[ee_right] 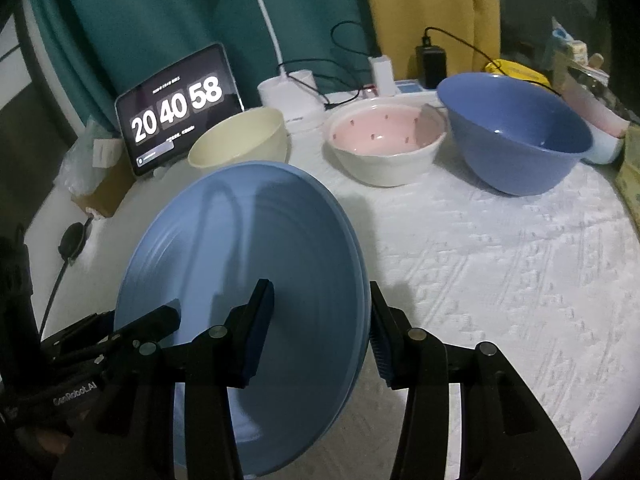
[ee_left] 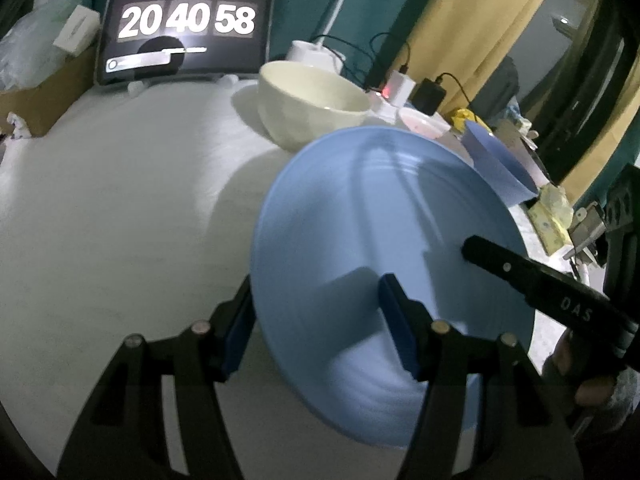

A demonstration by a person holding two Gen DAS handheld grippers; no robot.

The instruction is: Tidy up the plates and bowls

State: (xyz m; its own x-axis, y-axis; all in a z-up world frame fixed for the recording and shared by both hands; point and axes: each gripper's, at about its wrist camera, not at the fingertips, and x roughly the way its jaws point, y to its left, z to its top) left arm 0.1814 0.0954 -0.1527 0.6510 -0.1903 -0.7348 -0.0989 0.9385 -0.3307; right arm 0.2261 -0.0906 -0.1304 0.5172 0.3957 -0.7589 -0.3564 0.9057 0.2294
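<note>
Domestic room, likely bedroom or living corner, not lab. Round table (ee_right: pixel 500 264) under white quilted cloth, textured weave. Teal curtain (ee_right: pixel 160 20) and mustard curtain (ee_right: pixel 432 12) behind. Tablet (ee_right: pixel 178 110) propped at table's back edge, showing flip-clock digits. White lamp base (ee_right: pixel 290 94) with thin stem, chargers (ee_right: pixel 430 65) plugged in, cables trailing. Cardboard box (ee_left: pixel 44 96) and plastic bags at side. Household crockery: cream bowl (ee_right: pixel 240 140), pink-lined bowl (ee_right: pixel 386 142), dark blue bowl (ee_right: pixel 516 136).
</note>
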